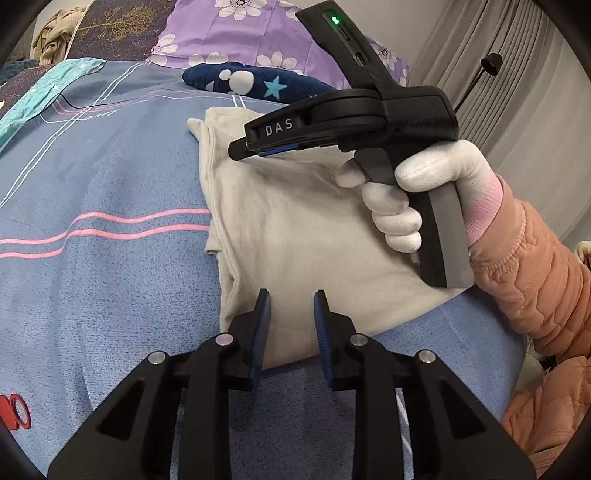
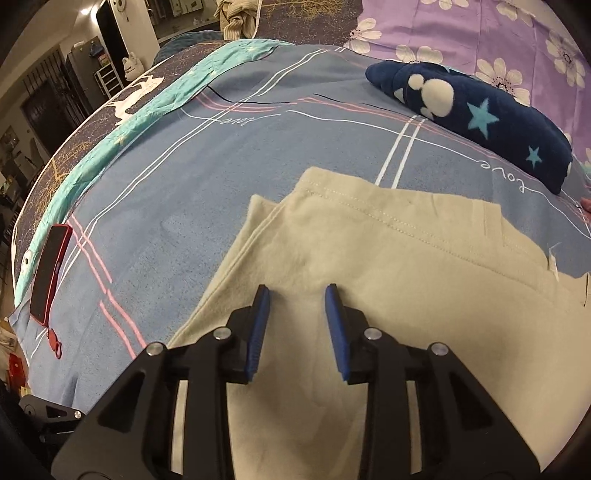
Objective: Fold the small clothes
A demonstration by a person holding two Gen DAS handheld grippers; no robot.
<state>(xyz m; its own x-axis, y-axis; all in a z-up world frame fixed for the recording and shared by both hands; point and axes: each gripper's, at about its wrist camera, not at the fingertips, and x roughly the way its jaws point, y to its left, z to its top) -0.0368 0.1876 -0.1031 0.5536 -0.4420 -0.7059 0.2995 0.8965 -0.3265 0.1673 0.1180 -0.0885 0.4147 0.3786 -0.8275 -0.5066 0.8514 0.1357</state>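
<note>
Both tongs stand slightly spread, pinching nothing: left gripper hovers over the near hem of the cream garment, right gripper over its middle, probably to seek an edge. Bare blue bedspread lies open toward nine o'clock; a navy fleece crowds one o'clock.

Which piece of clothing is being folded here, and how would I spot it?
Look at the blue striped bedsheet. In its middle lies the cream garment, flat under both grippers. The only other garment, a navy fleece with stars, lies bunched near the purple floral bedding.
</note>
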